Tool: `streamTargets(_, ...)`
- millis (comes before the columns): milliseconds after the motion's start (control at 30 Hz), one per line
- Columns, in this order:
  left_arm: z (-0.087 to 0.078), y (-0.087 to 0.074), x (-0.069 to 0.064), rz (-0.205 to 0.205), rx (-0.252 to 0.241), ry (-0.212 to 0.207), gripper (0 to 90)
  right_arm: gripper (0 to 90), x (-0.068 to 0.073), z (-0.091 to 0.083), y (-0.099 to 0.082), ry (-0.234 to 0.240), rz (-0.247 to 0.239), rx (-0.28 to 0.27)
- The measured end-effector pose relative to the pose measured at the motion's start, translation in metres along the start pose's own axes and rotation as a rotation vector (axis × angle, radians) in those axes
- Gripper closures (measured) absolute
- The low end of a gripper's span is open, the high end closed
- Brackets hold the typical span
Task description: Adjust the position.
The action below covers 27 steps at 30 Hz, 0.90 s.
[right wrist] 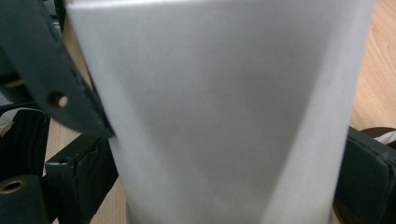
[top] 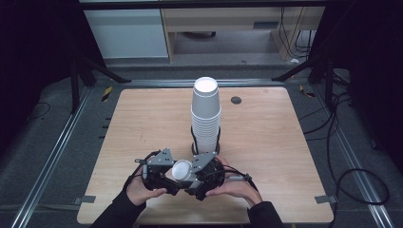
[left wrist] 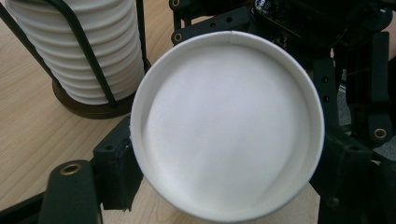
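I am looking straight at the wall of the single paper cup [right wrist: 219, 121] in the right gripper view, where it is sitting between the right gripper's jaws; the pads are pressing both flanks, so I am reading the right gripper [top: 202, 173] as clamped on the cup. In the left gripper view I am looking at the cup's round end [left wrist: 229, 126], with black jaw pads showing at both of its sides; the left gripper [top: 164, 173] appears closed on it too, though contact on the far side is partly hidden.

The deciding relation: the cup's long axis is lying roughly level, running between the two grippers, at the near edge of the worktop [top: 142, 123]. The left gripper is facing along that axis; the right gripper is gripping across it.

The cup stack [top: 206, 114] is standing upright in its wire holder [top: 205, 142], just beyond the grippers and slightly right of centre. The right gripper is the nearer one to it. I am judging that the cup must be swung upright before it can align with the stack
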<state>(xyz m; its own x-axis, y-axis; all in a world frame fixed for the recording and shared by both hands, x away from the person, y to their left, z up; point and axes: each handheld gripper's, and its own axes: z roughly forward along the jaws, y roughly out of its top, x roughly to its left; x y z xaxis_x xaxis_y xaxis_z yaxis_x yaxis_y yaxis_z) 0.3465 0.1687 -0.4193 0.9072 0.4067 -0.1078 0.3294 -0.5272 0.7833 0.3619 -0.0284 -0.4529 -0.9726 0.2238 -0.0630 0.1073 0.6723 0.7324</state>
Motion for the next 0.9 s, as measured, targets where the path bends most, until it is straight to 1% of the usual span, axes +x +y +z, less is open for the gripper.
streamTargets(33, -0.001, 0.000, 0.000, 0.000, -0.002, 0.001, 22.1, 5.4, 0.000, -0.001, 0.000, -0.004, -0.006, -0.004)
streamTargets(167, -0.004, 0.000, 0.002, 0.000, -0.005, 0.010, 22.0, 4.6, -0.001, -0.005, 0.001, -0.015, 0.008, -0.030)
streamTargets(267, -0.008, -0.001, 0.006, -0.006, -0.011, 0.016, 22.0, 4.6, -0.003, -0.011, 0.001, -0.023, 0.016, -0.049)
streamTargets(367, -0.013, -0.003, 0.011, -0.017, -0.016, 0.033, 22.0, 4.7, -0.005, -0.017, 0.002, -0.040, 0.015, -0.067)
streamTargets(400, -0.014, -0.003, 0.013, -0.019, -0.019, 0.038, 22.0, 4.8, -0.005, -0.021, 0.002, -0.043, 0.029, -0.082)
streamTargets(433, -0.016, -0.004, 0.015, -0.026, -0.026, 0.043, 21.9, 4.8, -0.007, -0.023, 0.002, -0.041, 0.031, -0.092)
streamTargets(500, -0.018, -0.005, 0.018, -0.038, -0.036, 0.050, 21.9, 4.8, -0.008, -0.028, 0.002, -0.059, 0.030, -0.099)
streamTargets(567, -0.022, -0.006, 0.022, -0.046, -0.053, 0.058, 21.9, 4.8, -0.011, -0.033, 0.002, -0.069, 0.038, -0.106)
streamTargets(700, -0.028, -0.008, 0.028, -0.069, -0.094, 0.058, 21.9, 4.8, -0.016, -0.040, -0.002, -0.076, 0.061, -0.121)
streamTargets(733, -0.030, -0.009, 0.029, -0.077, -0.111, 0.058, 21.8, 4.8, -0.017, -0.042, -0.003, -0.080, 0.065, -0.121)
streamTargets(767, -0.032, -0.009, 0.030, -0.081, -0.129, 0.053, 21.8, 4.8, -0.018, -0.044, -0.004, -0.079, 0.071, -0.125)
streamTargets(900, -0.035, -0.009, 0.032, -0.092, -0.175, 0.041, 21.8, 5.2, -0.022, -0.048, -0.008, -0.066, 0.100, -0.159)
